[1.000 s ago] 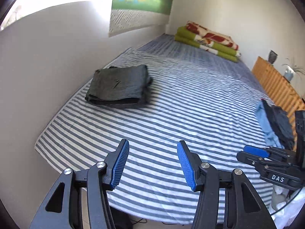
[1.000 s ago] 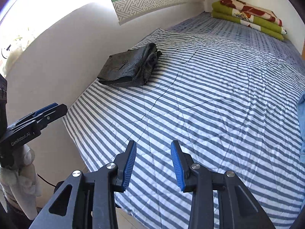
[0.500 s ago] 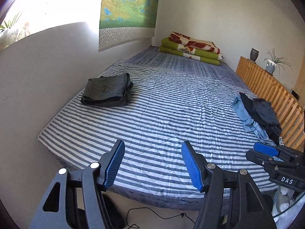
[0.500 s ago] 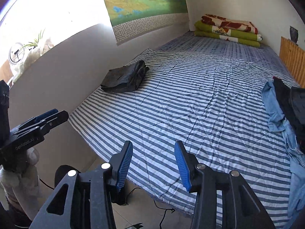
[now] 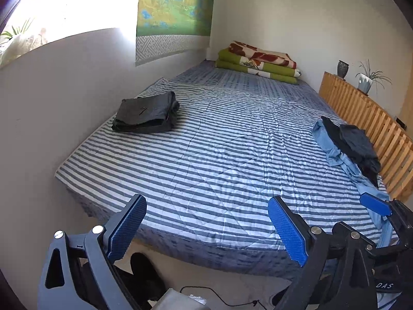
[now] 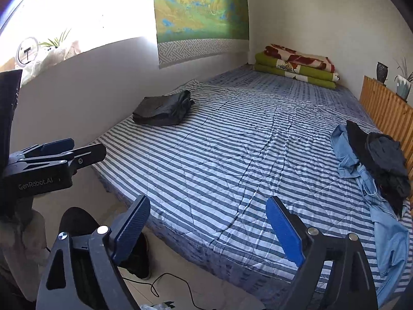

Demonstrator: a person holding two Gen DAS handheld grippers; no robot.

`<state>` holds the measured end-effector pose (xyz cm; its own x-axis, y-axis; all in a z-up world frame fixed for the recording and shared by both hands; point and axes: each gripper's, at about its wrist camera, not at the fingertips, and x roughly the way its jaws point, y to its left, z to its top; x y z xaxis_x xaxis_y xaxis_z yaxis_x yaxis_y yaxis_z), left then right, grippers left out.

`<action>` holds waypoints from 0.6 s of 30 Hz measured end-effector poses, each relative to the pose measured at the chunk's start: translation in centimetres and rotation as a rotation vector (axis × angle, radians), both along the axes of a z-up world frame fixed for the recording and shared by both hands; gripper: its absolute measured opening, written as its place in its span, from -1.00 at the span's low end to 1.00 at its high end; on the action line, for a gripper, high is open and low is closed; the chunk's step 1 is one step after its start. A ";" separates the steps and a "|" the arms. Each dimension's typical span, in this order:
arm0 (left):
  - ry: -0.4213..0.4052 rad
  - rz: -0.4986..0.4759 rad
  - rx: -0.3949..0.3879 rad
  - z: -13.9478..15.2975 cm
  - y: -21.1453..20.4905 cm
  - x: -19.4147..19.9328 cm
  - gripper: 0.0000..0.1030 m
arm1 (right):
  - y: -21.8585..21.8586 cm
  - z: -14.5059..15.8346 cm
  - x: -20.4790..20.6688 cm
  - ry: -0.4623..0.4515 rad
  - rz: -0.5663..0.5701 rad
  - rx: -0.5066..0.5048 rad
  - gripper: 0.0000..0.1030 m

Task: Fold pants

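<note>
Folded dark pants [image 5: 147, 112] [image 6: 162, 108] lie on the striped bed near the left wall. At the bed's right side sits a heap of unfolded clothes: light blue denim pants [image 5: 335, 152] [image 6: 361, 178] under dark garments [image 5: 356, 142] [image 6: 382, 160]. My left gripper [image 5: 206, 226] hangs open over the bed's near edge, nothing between its blue pads. My right gripper [image 6: 207, 228] is open too, also empty, above the near edge. Each gripper shows in the other's view: the right gripper [image 5: 375, 205], the left gripper [image 6: 72, 152].
The striped bed [image 5: 219, 155] runs back to a stack of green and red blankets [image 5: 258, 62]. A wooden slatted rail [image 5: 366, 118] with a vase and potted plant lines the right side. A white wall bounds the left. Dark shoes [image 6: 103, 245] and a cable [image 6: 167, 281] lie on the floor.
Both grippers have pulled back from the bed and risen, so the near edge, floor and the clothes heap now show. Both sets of jaws have spread wider.
</note>
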<state>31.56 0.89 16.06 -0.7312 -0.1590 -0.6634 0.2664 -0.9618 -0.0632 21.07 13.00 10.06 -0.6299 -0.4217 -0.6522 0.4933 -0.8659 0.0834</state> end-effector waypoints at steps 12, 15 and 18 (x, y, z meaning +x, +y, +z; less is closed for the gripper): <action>-0.076 0.020 -0.007 -3.0 -1.3 -1.7 0.93 | 1.9 -1.9 -1.7 -0.056 -0.112 -0.061 0.74; -0.078 0.020 0.000 -3.3 -1.3 -2.0 0.93 | 1.9 -1.8 -1.7 -0.036 -0.119 -0.031 0.74; -0.080 0.014 0.005 -3.4 -1.2 -2.3 0.93 | 2.0 -1.5 -1.5 -0.022 -0.122 -0.024 0.74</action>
